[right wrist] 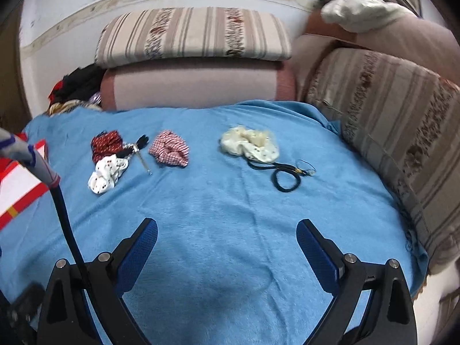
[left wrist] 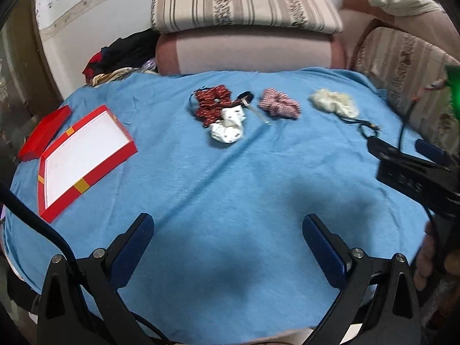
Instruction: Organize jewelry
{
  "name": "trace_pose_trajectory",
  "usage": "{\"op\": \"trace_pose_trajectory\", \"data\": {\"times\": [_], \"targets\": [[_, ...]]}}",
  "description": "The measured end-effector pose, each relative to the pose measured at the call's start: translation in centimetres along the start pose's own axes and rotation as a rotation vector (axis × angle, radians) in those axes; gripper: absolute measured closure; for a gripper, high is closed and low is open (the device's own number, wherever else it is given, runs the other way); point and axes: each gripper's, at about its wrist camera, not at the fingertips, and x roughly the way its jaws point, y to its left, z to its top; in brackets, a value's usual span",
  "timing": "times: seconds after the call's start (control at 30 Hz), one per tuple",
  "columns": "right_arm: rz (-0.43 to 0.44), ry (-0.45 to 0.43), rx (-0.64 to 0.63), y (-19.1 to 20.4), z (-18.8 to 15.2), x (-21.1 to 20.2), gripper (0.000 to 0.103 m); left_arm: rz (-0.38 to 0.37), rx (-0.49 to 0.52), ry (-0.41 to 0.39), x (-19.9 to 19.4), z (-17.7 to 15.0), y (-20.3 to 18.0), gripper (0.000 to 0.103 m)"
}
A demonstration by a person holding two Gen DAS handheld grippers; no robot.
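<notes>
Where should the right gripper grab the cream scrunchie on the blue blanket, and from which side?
Probably from above, pinching the puffy near edge of the cream scrunchie. It lies flat and soft on the blue blanket, so bunched fabric folds between the fingers. Stay off its right end, where a black hair tie touches it. The right gripper is open.

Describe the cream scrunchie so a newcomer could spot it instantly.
Start at the blue cloth covering the table. Along its far side lies a row of scrunchies; the cream scrunchie is the rightmost, apart from the others. It alone is pale and fluffy, with a black hair tie lying just in front.
</notes>
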Motion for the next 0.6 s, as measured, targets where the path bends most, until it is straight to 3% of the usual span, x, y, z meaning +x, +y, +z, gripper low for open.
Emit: {"op": "trace_pose_trajectory", "data": {"times": [0.33,0.6], "targets": [[0.055,0.077,0.010,0.9,2.0,4.1,0.019,0.024,-0.057,0.052,5.3,2.9,3.0,0.000],[0.115,0.117,-0.023,2.8,3.4,7.4,0.024,0.030,-0.077,0.095,9.8,4.9,4.6,0.000]]}}
